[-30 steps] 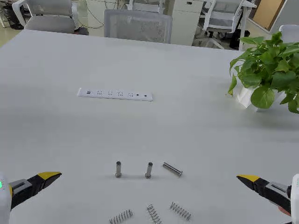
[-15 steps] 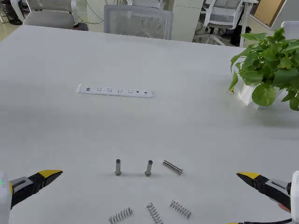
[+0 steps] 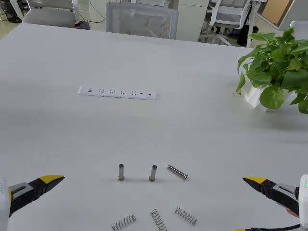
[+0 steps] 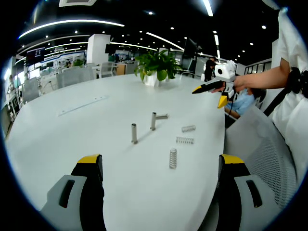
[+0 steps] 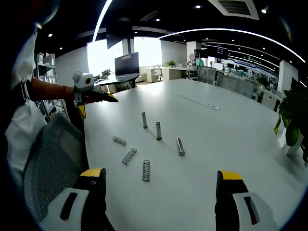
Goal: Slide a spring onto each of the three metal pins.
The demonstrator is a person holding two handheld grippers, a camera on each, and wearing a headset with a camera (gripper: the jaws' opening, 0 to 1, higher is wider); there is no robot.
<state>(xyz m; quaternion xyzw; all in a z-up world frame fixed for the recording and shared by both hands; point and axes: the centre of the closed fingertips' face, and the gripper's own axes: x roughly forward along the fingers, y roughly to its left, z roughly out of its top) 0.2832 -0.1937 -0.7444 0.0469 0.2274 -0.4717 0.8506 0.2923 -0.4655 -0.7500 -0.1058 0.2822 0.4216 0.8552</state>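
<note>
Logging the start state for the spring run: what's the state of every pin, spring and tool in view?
left pin, upright, bare
middle pin, upright, bare
right pin, lying on its side, bare
left spring, lying loose, on no pin
middle spring, lying loose, on no pin
right spring, lying loose, on no pin
left tool, open, empty
right tool, open, empty

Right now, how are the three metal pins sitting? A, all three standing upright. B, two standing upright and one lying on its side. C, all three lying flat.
B: in the head view the left pin and the middle pin stand upright, while the right pin lies on its side.
</note>
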